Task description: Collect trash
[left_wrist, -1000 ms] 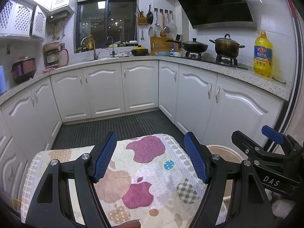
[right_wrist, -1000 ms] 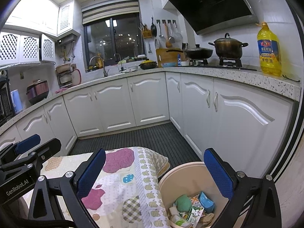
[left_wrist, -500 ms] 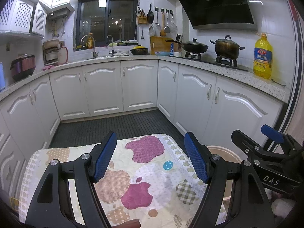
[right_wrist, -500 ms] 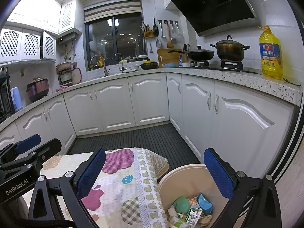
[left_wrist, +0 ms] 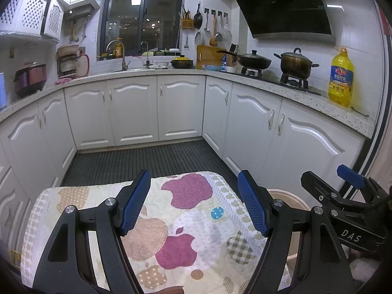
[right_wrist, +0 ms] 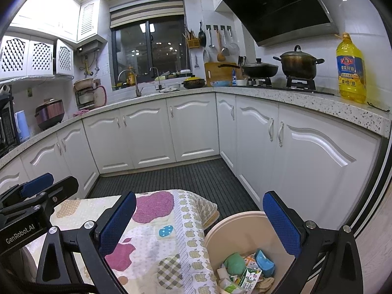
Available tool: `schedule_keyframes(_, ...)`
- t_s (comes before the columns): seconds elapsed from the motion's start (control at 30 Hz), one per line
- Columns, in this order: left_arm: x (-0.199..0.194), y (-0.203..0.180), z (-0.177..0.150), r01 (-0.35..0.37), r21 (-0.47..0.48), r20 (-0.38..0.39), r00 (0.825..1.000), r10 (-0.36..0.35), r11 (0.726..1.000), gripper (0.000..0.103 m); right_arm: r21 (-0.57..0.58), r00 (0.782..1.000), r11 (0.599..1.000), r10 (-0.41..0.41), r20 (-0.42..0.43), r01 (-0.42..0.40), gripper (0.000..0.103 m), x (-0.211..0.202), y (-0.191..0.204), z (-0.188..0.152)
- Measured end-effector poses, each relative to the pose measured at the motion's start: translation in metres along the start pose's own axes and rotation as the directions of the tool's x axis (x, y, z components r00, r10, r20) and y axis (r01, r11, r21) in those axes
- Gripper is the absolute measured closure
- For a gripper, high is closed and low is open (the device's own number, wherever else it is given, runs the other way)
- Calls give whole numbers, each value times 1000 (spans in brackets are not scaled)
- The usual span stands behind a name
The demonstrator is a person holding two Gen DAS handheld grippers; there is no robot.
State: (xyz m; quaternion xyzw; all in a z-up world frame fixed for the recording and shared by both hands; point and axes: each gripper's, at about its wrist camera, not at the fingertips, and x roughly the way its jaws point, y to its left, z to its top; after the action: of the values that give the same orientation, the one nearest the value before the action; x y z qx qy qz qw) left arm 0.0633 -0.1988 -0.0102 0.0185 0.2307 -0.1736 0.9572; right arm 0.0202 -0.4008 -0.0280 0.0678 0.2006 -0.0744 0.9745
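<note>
Beside the apple-print cloth: beige bin holding collected trash; left gripper and right gripper both wide, empty; collection apparently complete; next: find any remaining litter

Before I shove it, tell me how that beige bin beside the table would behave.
The beige bin looks like thin plastic, so probably light. Its trash is only cartons and wrappers near the bottom, adding little weight. On the ribbed floor mat it may catch and tip rather than slide.

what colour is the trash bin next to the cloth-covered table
Beige or cream trash bin, seen best in the right wrist view.
</note>
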Motion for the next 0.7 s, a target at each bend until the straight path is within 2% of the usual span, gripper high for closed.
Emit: schedule_keyframes(0.7, 3, 0, -3, -2, 11, -10, 1000, 2, 1000, 30, 6, 1000, 1000, 0, -10, 0, 0, 4, -3, -4)
